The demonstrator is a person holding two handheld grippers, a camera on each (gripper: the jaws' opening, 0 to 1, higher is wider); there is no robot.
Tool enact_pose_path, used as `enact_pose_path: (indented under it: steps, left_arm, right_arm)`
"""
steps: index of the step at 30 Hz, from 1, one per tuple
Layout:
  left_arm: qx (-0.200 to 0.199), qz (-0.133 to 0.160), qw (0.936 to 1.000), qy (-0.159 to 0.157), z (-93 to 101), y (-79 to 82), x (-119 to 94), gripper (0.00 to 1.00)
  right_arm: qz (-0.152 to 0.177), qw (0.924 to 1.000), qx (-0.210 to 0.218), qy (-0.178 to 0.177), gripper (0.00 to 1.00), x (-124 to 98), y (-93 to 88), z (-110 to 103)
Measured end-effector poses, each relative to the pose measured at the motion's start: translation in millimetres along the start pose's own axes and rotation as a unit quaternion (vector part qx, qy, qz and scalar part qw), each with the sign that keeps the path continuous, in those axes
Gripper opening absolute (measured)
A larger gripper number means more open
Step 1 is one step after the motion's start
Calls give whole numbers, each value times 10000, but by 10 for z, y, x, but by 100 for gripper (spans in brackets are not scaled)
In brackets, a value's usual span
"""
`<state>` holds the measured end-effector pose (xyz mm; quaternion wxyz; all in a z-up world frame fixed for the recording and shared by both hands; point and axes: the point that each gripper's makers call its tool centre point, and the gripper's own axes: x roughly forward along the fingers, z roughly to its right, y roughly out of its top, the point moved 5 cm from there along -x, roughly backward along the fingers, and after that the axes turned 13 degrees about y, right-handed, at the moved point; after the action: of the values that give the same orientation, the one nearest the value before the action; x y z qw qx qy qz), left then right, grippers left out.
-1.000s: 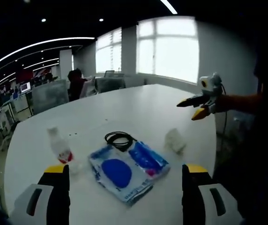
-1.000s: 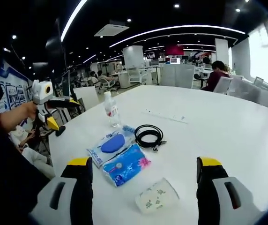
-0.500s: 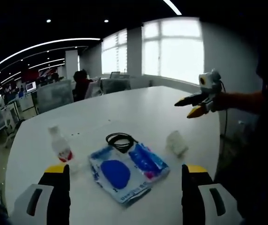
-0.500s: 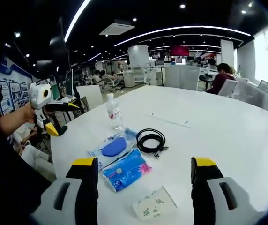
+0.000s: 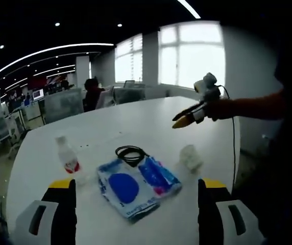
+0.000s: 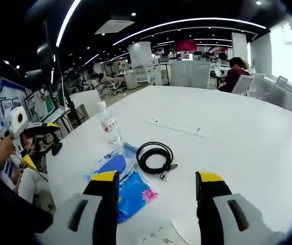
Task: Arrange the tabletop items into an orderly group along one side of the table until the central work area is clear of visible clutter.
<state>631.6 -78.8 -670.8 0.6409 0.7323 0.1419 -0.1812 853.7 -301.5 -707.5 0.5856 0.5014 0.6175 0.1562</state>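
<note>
On the white table [image 5: 136, 122] lie a small water bottle with a red label [image 5: 67, 158], a coiled black cable [image 5: 130, 153], a flat wipes pack with a blue oval lid [image 5: 124, 187], a blue tissue pack [image 5: 160, 175] and a crumpled white packet [image 5: 191, 155]. My left gripper [image 5: 136, 191] stands open at the near edge, short of the packs. My right gripper [image 5: 183, 120] hovers over the table above the white packet. In the right gripper view the open right gripper [image 6: 157, 185] frames the cable [image 6: 154, 156], with the bottle [image 6: 107, 125], wipes pack [image 6: 110, 164], tissue pack [image 6: 134, 196] and white packet [image 6: 159, 236] around it.
A thin white strip [image 6: 174, 127] lies on the table beyond the cable. The open left gripper [image 6: 40, 144] is held off the table's left edge. Office chairs, desks and a seated person [image 6: 236, 76] are behind the far side. Bright windows [image 5: 192, 56] stand behind the table.
My right gripper has moved in over the table toward the cable and packs, and the white packet has slid to the bottom of its view. The left gripper has barely moved.
</note>
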Motion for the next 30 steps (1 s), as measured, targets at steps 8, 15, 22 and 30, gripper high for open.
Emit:
enact_pose_path:
  steps: [8, 15, 22, 30]
  left_arm:
    - [19, 0, 10000, 58, -48, 8, -40, 99]
    - [63, 11, 9999, 107, -105, 41, -37, 98]
    - [50, 69, 9999, 74, -139, 48, 2, 97]
    - [48, -25, 9999, 97, -202, 4, 27, 96]
  right_arm:
    - [-367, 9986, 394, -7, 46, 406, 16, 159]
    - [-596, 9947, 832, -36, 39, 786, 15, 245]
    - [-882, 9889, 1183, -149, 33, 997, -104, 302]
    - [-923, 9844, 1474, -278, 31, 1146, -87, 337]
